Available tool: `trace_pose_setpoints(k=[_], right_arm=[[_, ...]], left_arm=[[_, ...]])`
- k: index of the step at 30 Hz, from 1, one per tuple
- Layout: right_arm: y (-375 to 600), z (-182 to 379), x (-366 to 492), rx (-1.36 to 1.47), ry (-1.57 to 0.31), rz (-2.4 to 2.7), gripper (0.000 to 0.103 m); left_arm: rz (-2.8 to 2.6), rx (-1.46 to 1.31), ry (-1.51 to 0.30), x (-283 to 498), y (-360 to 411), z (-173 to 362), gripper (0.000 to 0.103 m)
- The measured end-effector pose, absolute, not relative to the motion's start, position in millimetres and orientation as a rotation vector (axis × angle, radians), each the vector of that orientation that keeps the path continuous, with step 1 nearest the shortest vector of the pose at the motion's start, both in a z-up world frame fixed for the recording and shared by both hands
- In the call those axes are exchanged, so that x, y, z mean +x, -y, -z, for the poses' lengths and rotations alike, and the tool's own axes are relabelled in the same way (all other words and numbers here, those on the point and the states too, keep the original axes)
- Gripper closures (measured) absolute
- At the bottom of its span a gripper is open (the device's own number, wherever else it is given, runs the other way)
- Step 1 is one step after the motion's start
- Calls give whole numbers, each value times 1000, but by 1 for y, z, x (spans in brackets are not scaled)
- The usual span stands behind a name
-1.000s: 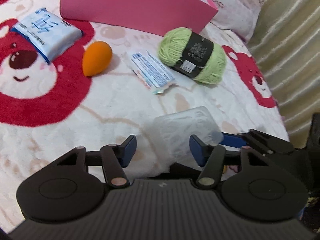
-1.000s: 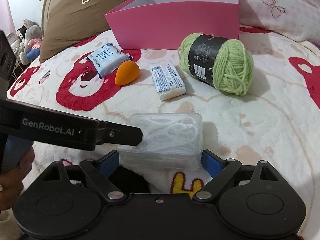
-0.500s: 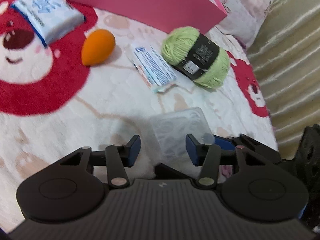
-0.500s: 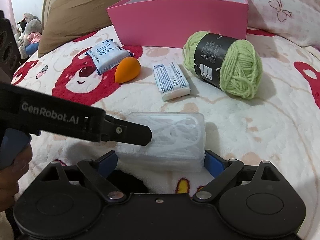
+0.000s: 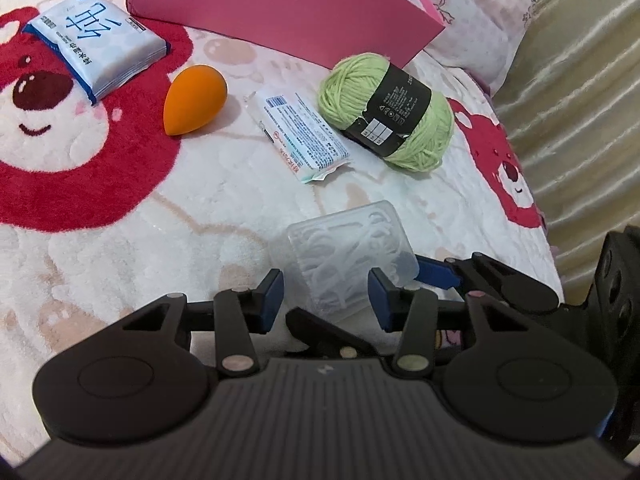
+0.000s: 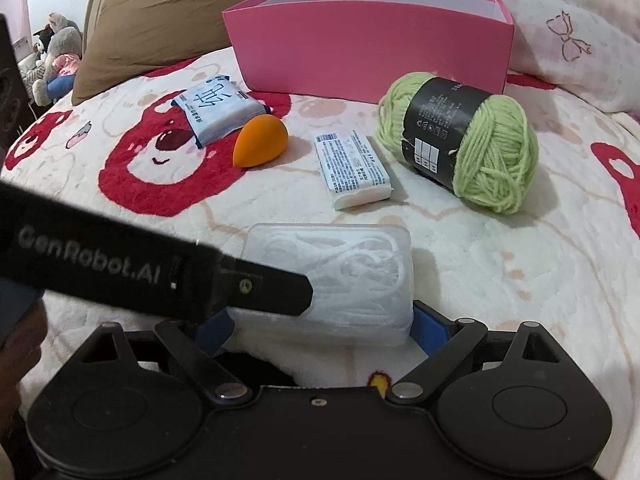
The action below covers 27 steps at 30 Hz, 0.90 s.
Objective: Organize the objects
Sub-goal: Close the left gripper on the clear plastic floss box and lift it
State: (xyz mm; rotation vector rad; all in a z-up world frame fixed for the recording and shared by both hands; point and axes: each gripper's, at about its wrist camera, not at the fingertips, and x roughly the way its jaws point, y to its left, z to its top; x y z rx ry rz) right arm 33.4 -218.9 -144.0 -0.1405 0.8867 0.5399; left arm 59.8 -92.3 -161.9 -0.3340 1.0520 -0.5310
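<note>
A clear plastic box (image 6: 340, 272) of white floss picks sits low over the bear-print blanket. My right gripper (image 6: 320, 330) is shut on it, one blue pad against each short end. The left gripper (image 5: 326, 298) comes in from the left, and its black finger (image 6: 260, 284) crosses the box's left part. The box's near corner (image 5: 340, 272) lies between the left pads. The right-hand pad is at the box, while a strip of blanket shows beside the other pad. The right gripper's blue fingertip (image 5: 436, 274) shows at the box's right corner.
An open pink box (image 6: 368, 52) stands at the back. In front of it lie green yarn (image 6: 480, 152), a white tissue pack (image 6: 354, 168), an orange sponge (image 6: 260, 142) and a blue-white wipes pack (image 6: 218, 114). A brown pillow (image 6: 160, 20) is at back left, a curtain (image 5: 580, 100) at right.
The left gripper's jaws have narrowed around the box's corner. The box has kept its place between the right gripper's pads while that view shifted slightly.
</note>
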Motion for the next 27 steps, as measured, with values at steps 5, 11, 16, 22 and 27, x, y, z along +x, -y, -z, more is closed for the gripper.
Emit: trace_pose_setpoints(k=[5, 11, 16, 22, 27], right_arm=[[218, 145, 35, -126, -878, -532, 8], [211, 139, 28, -176, -852, -529, 9], [204, 131, 26, -211, -836, -528, 9], [189, 115, 27, -242, -846, -534, 9], [180, 96, 32, -217, -836, -554, 9]], left_arm=[[512, -356, -1050, 57, 90, 162, 58], [508, -375, -1052, 56, 84, 156, 58], [504, -387, -1041, 56, 78, 147, 58], [453, -342, -1042, 57, 74, 123, 58], [430, -373, -1018, 61, 59, 103, 58]])
